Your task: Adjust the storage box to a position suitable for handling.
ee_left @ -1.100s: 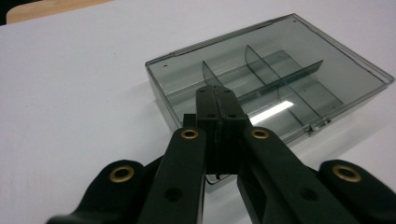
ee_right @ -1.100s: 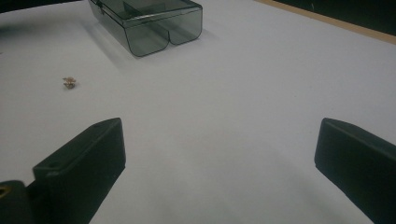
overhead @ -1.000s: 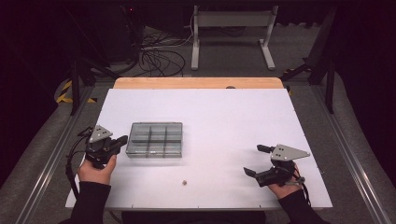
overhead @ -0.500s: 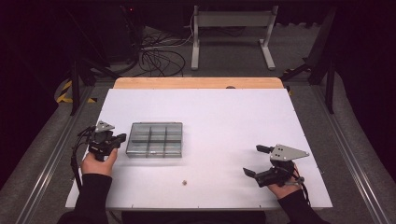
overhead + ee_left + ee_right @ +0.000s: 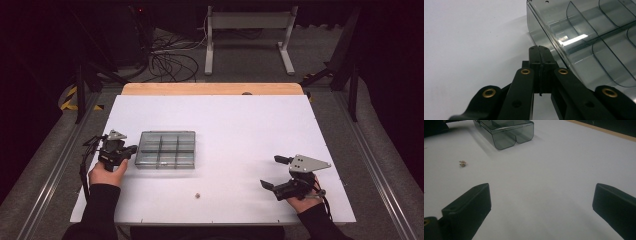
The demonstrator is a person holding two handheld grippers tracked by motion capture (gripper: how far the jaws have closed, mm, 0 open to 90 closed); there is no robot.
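Observation:
A smoky clear compartment box lies on the white table, left of the middle. My left gripper is at the box's left side, jaws shut with nothing between them. In the left gripper view, the closed gripper tips sit right beside the box wall. My right gripper stands open near the front right of the table, empty. The right gripper view has its jaws wide apart over bare table, with the box far off. A small metal piece lies near the front edge, also visible as the small piece.
A wooden strip borders the table's far edge. Cables and a white stand are on the floor behind. Metal rails run along both sides of the table.
My left gripper has moved down and toward the near left of the box, with its jaws staying shut. The right gripper has not moved.

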